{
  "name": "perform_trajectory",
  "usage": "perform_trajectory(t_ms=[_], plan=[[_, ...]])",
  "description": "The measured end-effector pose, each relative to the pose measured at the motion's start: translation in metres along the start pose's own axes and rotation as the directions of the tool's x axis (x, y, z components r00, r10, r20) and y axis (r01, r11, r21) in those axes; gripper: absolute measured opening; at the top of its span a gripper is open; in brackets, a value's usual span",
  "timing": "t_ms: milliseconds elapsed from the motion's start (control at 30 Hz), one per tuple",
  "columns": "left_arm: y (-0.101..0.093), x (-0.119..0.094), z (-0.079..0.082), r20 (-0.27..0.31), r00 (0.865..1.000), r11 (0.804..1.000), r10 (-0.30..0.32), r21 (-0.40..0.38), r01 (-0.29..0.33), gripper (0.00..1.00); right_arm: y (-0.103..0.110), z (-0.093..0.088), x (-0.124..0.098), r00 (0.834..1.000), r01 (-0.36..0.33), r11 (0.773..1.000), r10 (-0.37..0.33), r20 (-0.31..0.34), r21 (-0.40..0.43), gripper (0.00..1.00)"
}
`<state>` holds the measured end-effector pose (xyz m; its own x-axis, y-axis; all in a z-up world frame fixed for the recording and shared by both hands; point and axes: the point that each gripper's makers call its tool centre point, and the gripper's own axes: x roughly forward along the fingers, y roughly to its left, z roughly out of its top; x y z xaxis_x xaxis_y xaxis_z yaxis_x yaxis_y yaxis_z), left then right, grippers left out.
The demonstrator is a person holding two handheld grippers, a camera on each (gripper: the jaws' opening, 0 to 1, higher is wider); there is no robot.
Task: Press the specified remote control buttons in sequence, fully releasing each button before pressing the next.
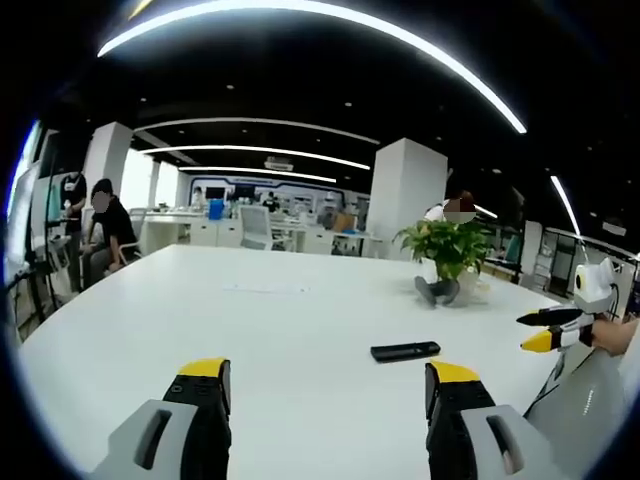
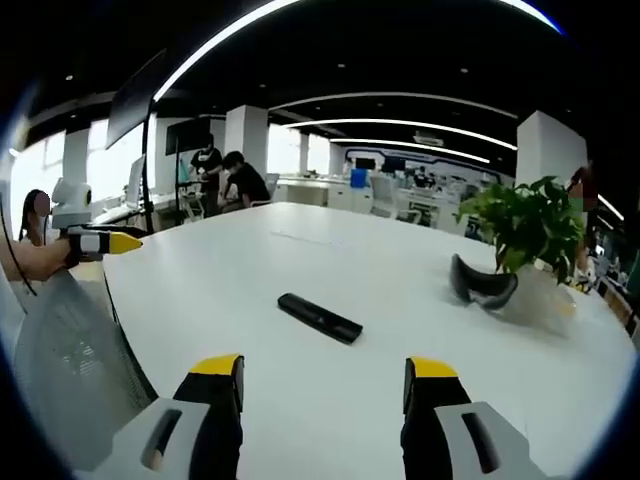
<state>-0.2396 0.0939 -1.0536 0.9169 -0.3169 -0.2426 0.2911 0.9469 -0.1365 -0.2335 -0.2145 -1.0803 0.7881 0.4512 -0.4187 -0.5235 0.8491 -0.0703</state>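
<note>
remote control (image 2: 320,318): lying flat on the white tabletop (image 2: 380,400), untouched
left hand-held gripper (image 1: 327,385): hovering, spread
right hand-held gripper (image 2: 325,380): hovering, spread
advice: approaching slowly, one fingertip pressing straight down

Bright ceiling light strips (image 1: 300,10), soft focus, fisheye-bent edges, faint shadows

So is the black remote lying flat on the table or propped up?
Lying flat: the slim black rectangular remote control rests lengthwise on the white table, untouched, beyond both open claws.
</note>
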Motion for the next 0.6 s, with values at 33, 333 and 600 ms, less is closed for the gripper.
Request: perform_trajectory(t_ms=[33, 333, 600], plan=[[-0.002, 0.001, -0.003, -0.014, 1.000, 1.000, -0.004, 0.008, 0.004, 0.82, -0.001, 0.000, 0.000, 1.000, 0.002, 1.000, -0.002, -0.001, -0.002, 0.62], [-0.004, 0.002, -0.010, -0.062, 0.998, 0.998, 0.003, 0.062, 0.001, 0.82, -0.015, -0.001, -0.004, 0.999, 0.041, 0.995, -0.042, 0.010, 0.087, 0.56], [-0.001, 0.000, -0.011, -0.074, 0.997, 0.997, 0.020, 0.081, -0.014, 0.81, -0.004, -0.005, 0.000, 1.000, 0.008, 1.000, -0.008, -0.026, 0.009, 0.53]])
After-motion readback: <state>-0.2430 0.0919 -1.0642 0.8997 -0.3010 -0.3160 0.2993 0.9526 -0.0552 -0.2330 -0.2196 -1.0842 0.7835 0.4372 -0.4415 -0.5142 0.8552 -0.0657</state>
